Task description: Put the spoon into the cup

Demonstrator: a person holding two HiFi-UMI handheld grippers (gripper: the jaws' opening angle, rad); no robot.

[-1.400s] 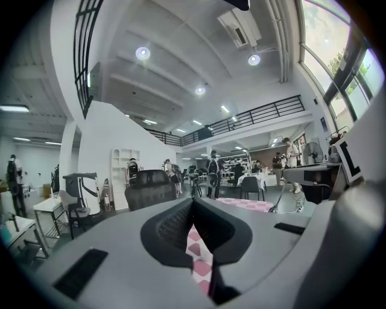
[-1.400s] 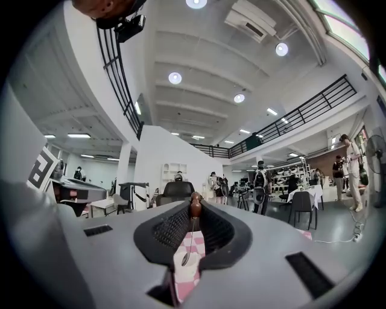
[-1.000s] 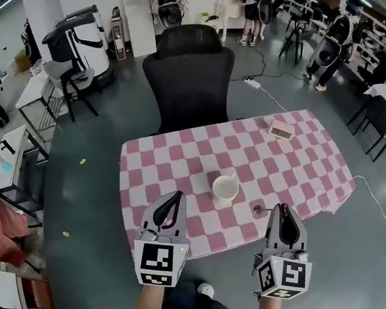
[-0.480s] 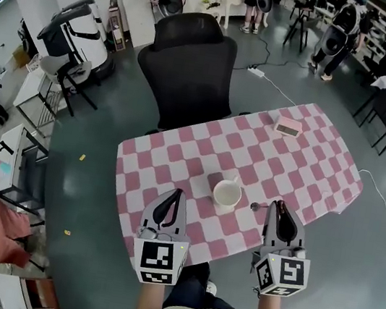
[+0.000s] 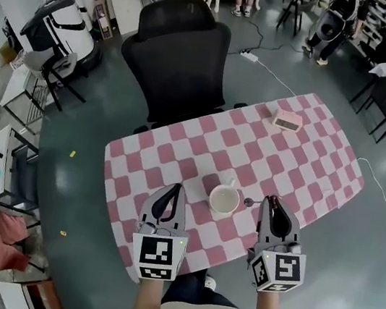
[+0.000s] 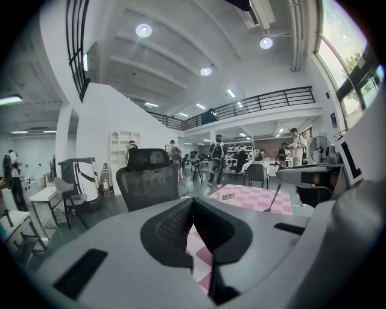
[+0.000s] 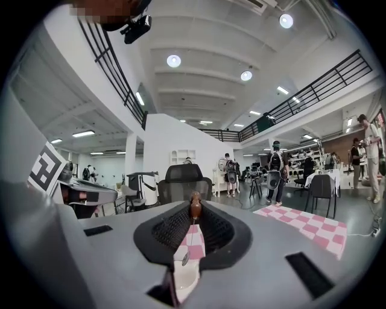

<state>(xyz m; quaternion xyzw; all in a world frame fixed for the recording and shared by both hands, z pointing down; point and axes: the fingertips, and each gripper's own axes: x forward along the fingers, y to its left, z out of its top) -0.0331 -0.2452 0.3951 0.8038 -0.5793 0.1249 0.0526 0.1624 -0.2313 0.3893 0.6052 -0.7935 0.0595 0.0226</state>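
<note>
right gripper [image 5: 271, 202] almost closed, pinching spoon [image 7: 195, 205] by its brown handle end, bowl just right of cup [image 5: 224, 200]. judged: the end grip leaves the bowl free to drop in. left gripper [image 5: 177, 191] closed, empty, left of cup. table [image 5: 179, 148] edge near cup; open cloth beyond.

Pink-and-white checked tablecloth [image 5: 303, 154], white cup [image 5: 224, 199] (the chair [image 5: 177, 52] is black)
</note>
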